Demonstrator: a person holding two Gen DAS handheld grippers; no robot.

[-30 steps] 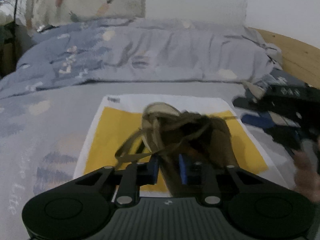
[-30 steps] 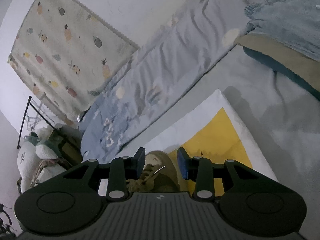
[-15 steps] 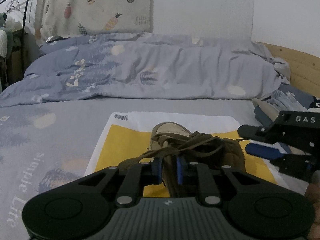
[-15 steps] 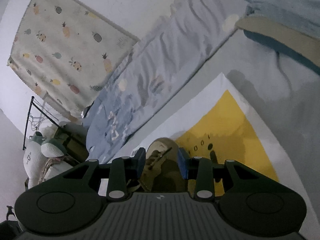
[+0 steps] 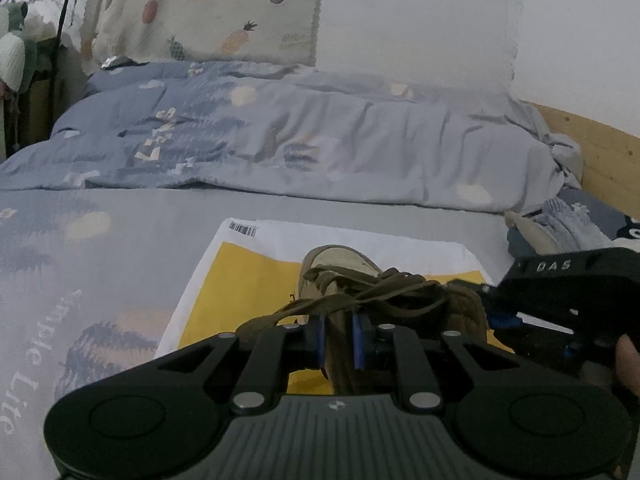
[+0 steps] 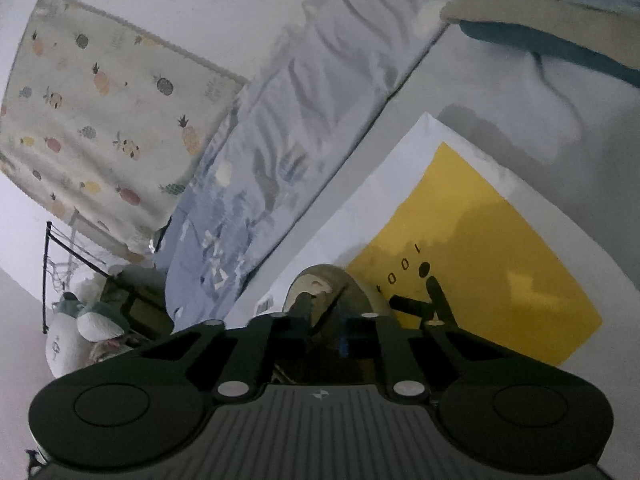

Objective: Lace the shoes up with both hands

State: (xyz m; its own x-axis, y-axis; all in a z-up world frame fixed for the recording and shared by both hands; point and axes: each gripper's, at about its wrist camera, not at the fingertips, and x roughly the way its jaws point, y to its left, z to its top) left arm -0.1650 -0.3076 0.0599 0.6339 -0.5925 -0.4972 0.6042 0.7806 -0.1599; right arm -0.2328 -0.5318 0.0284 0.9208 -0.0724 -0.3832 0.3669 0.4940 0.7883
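An olive-brown shoe (image 5: 340, 260) lies toe away from me on a yellow and white bag (image 5: 248, 280). Its brown laces (image 5: 392, 284) lie in a loose tangle over the tongue. My left gripper (image 5: 339, 336) sits low at the shoe's near end, its blue pads pinched on a brown lace strand. My right gripper (image 5: 492, 316) comes in from the right at the shoe's collar. In the right wrist view the right gripper (image 6: 326, 320) has its jaws together over the shoe (image 6: 320, 280), with a thin lace strand (image 6: 334, 304) running up out of them.
A bunched blue duvet (image 5: 280, 140) lies across the back of the bed. Folded clothes (image 5: 560, 224) and a wooden bed frame (image 5: 600, 152) are at the right. A pineapple-print cloth (image 5: 208, 8) hangs on the wall. A fingertip (image 5: 628, 360) shows behind the right gripper.
The right gripper's jaws, apart in both earlier frames, have come together, and it has dropped closer to the shoe. The left gripper's pads narrowed slightly and stayed on the lace.
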